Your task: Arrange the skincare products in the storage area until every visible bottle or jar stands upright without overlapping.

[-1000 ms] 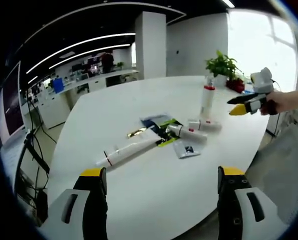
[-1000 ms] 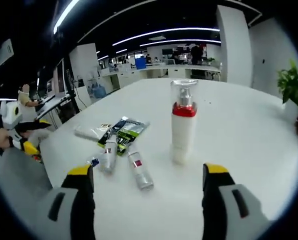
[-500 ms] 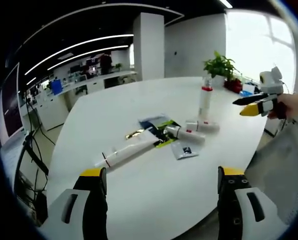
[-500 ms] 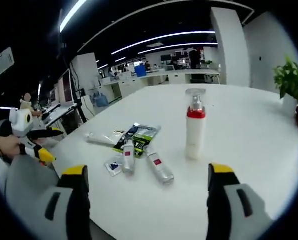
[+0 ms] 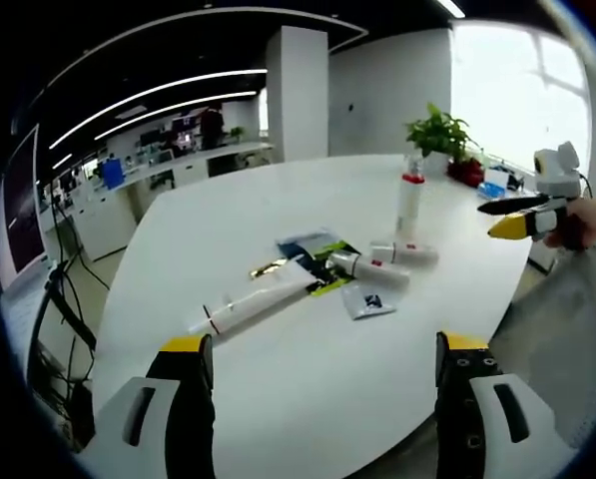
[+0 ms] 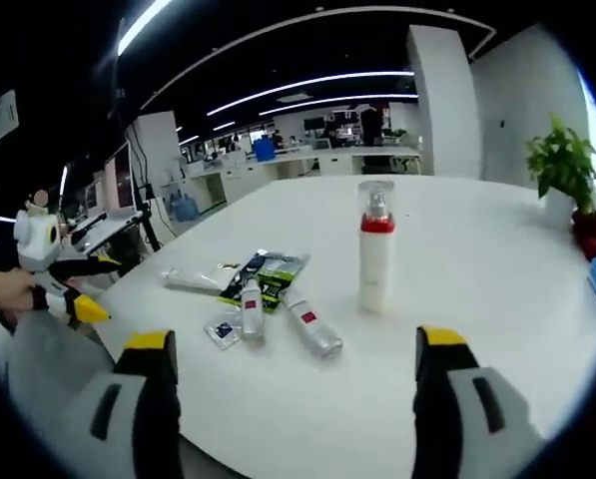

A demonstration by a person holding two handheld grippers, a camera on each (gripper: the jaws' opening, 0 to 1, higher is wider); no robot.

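Fingers of the left gripper point(image 5: 322, 399) and the right gripper point(image 6: 295, 399) are spread wide and carry nothing, both poised off the edge of the white worktop point(image 5: 228, 220), well apart from the products. The tall pump bottle point(image 6: 374, 249) with the red collar and clear cap is the landmark: it alone stands upright, which suggests it needs no more handling. Beside it, toward the person, two small red-labelled bottles point(image 6: 311, 323) point(image 6: 249, 307) lie flat on their sides, near each other but apart. Just beyond them from the pump bottle lies a green-and-black sachet pack point(image 6: 269, 273), and past that a long white tube point(image 5: 253, 302), also flat. A small sachet point(image 5: 372, 298) lies at the near side of the lying bottles. Farther from the pump bottle, at the worktop's far edge, is a potted plant point(image 5: 441, 135). No tray or box is seen; the bottles' contents cannot be judged. With three items still flat, the arranging appears far from complete.
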